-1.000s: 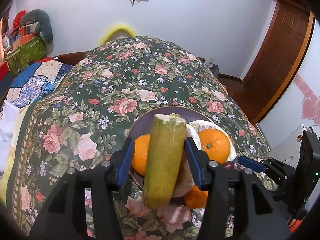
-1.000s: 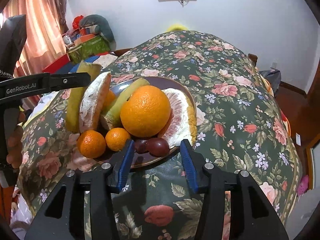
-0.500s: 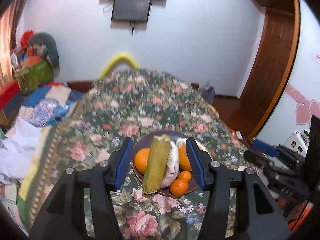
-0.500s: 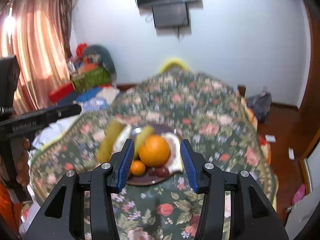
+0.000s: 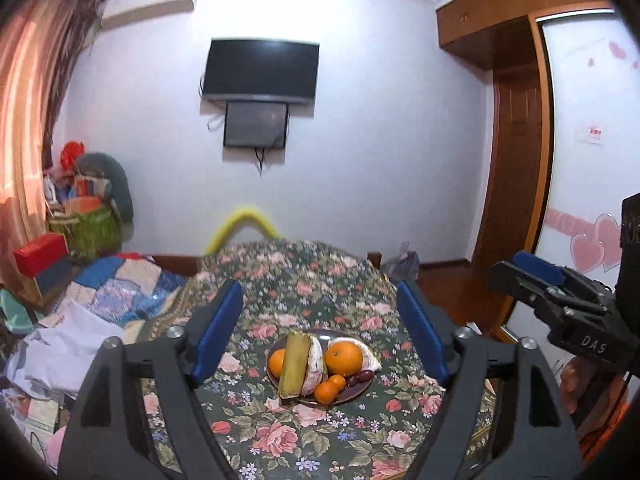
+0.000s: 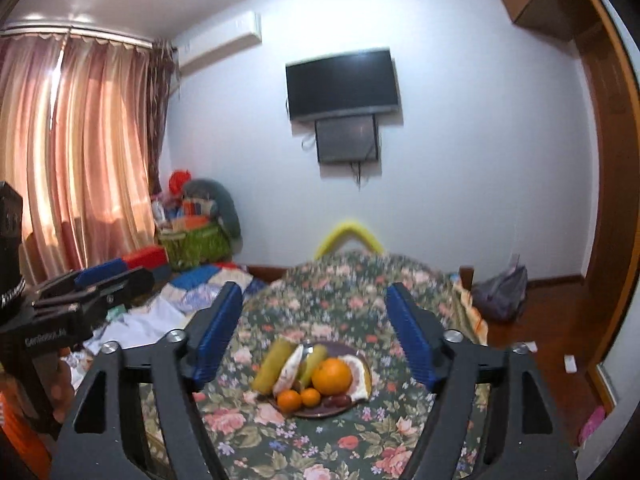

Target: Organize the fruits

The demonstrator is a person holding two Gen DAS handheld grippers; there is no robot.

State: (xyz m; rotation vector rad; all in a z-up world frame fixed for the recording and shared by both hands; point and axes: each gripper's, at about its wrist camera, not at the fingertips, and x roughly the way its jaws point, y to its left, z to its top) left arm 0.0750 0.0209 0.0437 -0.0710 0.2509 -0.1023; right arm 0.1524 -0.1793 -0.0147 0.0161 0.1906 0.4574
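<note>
Purple plate (image 5: pixel 352 397) w/ fruit (image 5: pixel 343 358)

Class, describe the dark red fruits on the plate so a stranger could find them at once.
Find the flowered table, then the plate of fruit in its middle. At the plate's near right rim, below the big orange, lie two dark red fruits: the smallest and the only dark ones there.

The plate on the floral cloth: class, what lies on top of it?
On the plate: a large orange, pomelo pieces, small mandarins, dark grapes and a green-yellow rind piece. The fruit covers most of its surface.
</note>
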